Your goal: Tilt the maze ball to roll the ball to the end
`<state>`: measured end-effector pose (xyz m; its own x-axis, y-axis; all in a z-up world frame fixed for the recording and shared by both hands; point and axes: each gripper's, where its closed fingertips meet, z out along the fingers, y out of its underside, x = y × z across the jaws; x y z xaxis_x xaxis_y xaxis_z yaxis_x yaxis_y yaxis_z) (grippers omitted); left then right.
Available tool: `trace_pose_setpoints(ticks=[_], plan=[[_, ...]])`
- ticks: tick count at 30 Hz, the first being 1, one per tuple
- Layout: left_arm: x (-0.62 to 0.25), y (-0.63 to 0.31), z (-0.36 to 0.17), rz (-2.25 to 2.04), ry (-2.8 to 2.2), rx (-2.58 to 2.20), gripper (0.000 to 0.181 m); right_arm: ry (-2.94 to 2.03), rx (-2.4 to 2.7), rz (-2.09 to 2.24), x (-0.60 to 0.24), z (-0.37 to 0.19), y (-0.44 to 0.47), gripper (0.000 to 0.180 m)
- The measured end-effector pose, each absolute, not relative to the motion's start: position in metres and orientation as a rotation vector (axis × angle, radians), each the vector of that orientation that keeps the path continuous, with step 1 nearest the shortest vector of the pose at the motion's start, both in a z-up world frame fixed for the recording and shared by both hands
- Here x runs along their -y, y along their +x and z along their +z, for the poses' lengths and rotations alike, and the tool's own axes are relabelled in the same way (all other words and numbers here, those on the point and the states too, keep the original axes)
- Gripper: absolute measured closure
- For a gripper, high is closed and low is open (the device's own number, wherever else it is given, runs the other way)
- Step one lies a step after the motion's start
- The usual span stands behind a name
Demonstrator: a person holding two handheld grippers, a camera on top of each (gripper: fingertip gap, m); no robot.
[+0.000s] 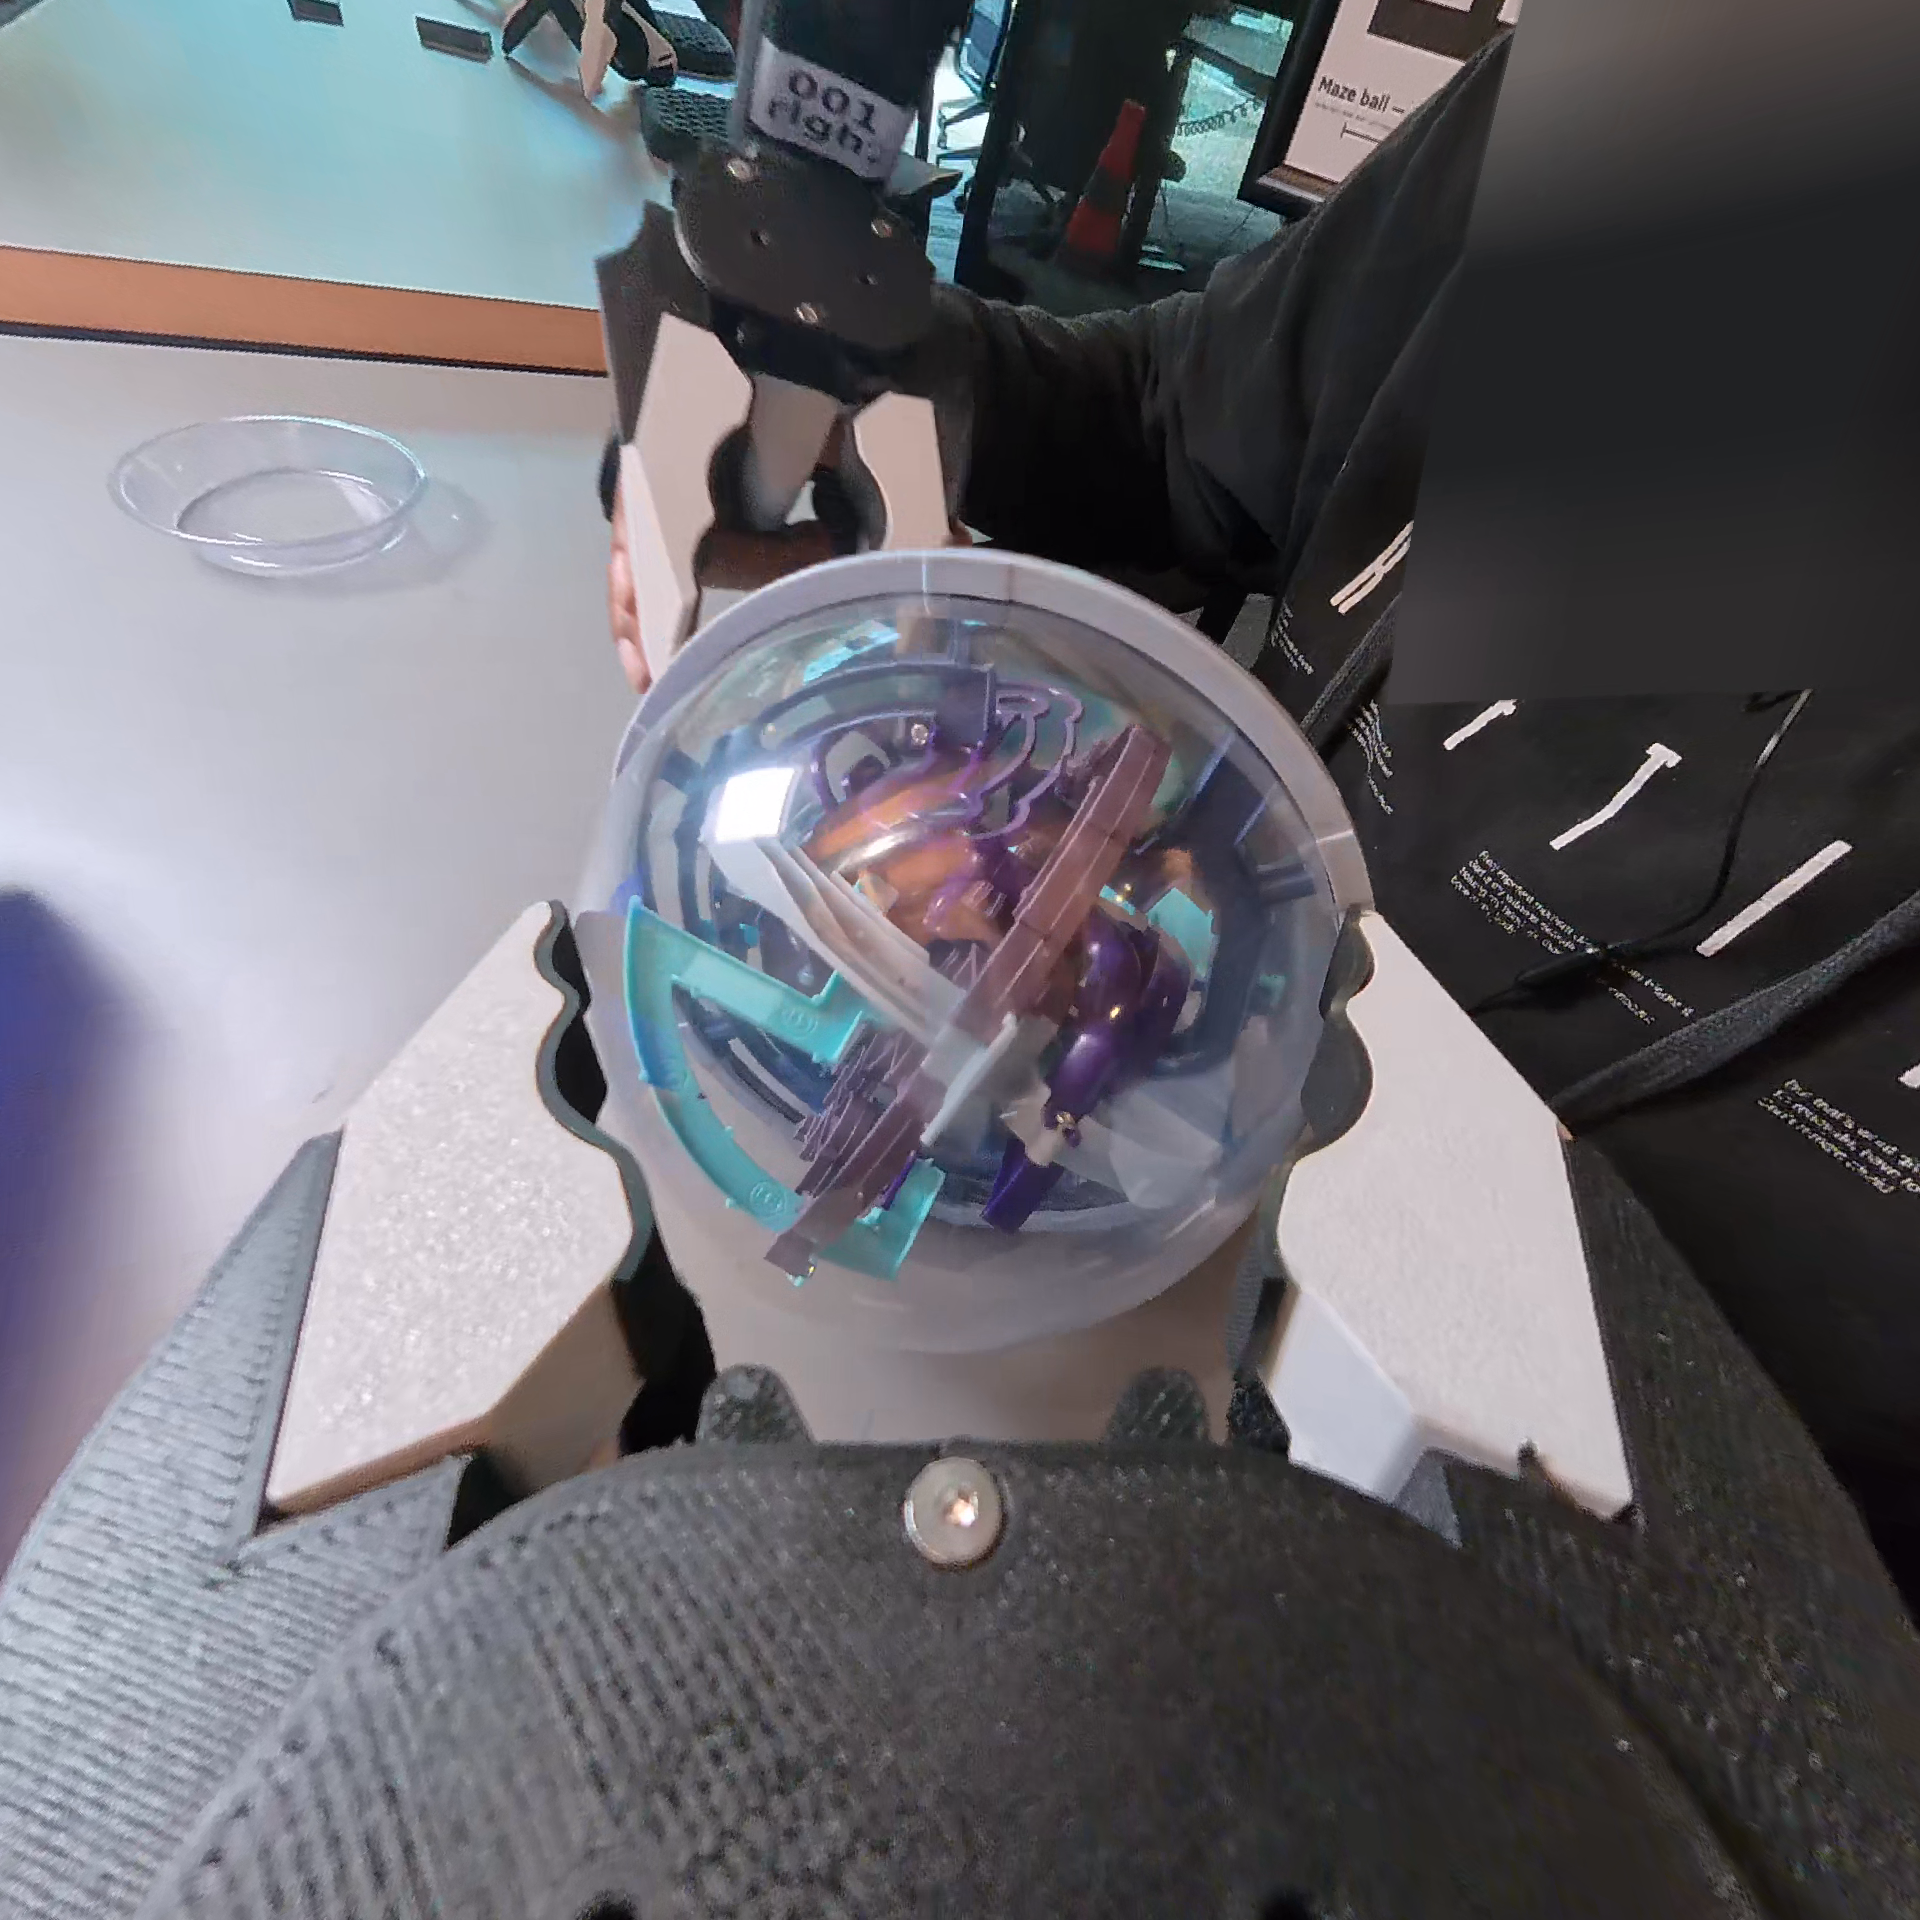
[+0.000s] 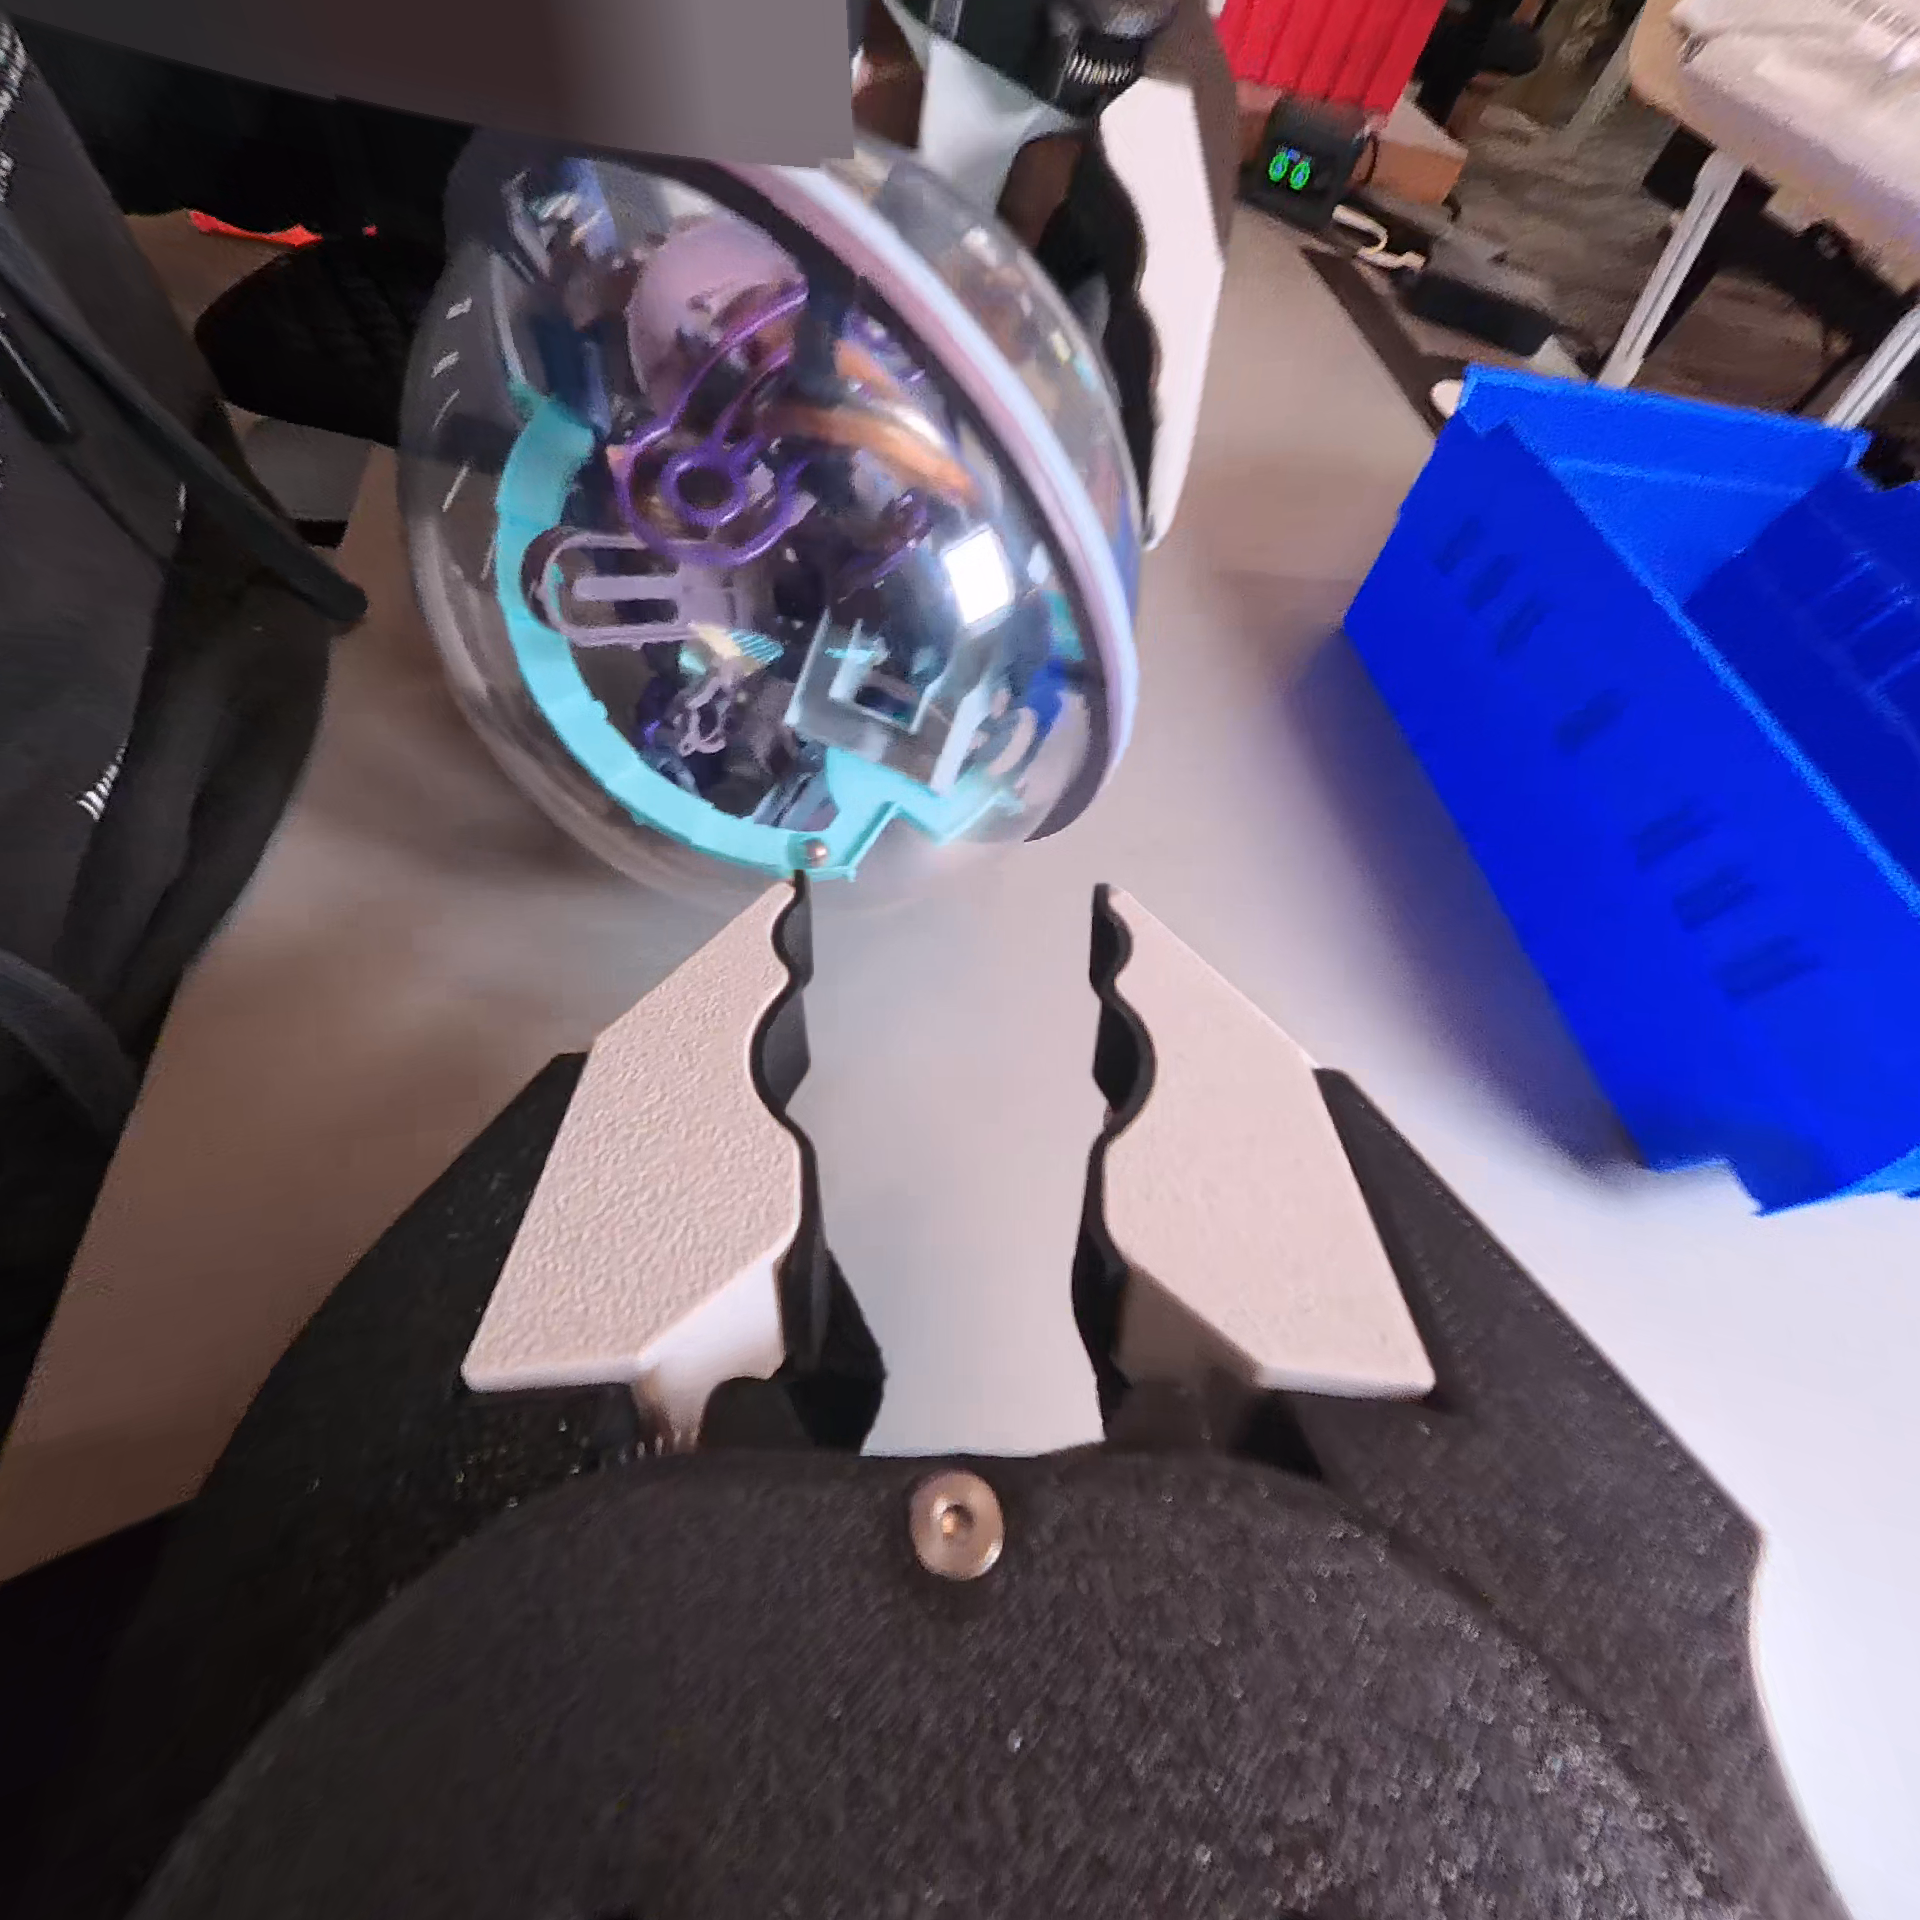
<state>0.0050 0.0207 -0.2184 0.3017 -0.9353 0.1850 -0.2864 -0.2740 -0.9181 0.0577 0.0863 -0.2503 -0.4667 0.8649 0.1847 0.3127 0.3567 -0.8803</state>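
Observation:
The maze ball (image 1: pixel 956 935) is a clear sphere with a grey seam band and teal, purple and orange tracks inside. My left gripper (image 1: pixel 956 920) is shut on it, with one white finger on each side, and holds it above the table. In the right wrist view the maze ball (image 2: pixel 748 520) hangs just ahead of my right gripper (image 2: pixel 948 894), which is open, empty and not touching it. A small steel ball (image 2: pixel 814 852) sits on the teal track at the sphere's lower edge. The right gripper (image 1: pixel 790 520) also shows beyond the sphere in the left wrist view.
A clear plastic dish (image 1: pixel 270 494) lies on the pale table (image 1: pixel 260 779) to the left. A blue bin (image 2: pixel 1662 779) stands on the table to the right. A person in black clothing (image 1: pixel 1558 935) is close on the right. An orange cone (image 1: pixel 1112 177) stands far off.

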Motion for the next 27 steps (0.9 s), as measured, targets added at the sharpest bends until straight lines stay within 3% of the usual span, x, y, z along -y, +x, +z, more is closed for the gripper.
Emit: trace_pose_setpoints(ticks=[12, 22, 27], plan=[[-0.011, 0.015, -0.219, -1.009, -1.690, -1.229, 0.043, -0.701, 2.129, 0.980, -0.081, -0.226, 0.041, 0.141], [-0.007, 0.009, -0.216, -1.104, -1.592, -1.212, 0.045, -0.539, 2.264, 0.962, -0.059, -0.216, 0.035, 0.171], [-0.005, 0.009, -0.216, -1.109, -1.574, -1.226, 0.045, -0.504, 2.309, 0.932, -0.057, -0.215, 0.035, 0.173]])
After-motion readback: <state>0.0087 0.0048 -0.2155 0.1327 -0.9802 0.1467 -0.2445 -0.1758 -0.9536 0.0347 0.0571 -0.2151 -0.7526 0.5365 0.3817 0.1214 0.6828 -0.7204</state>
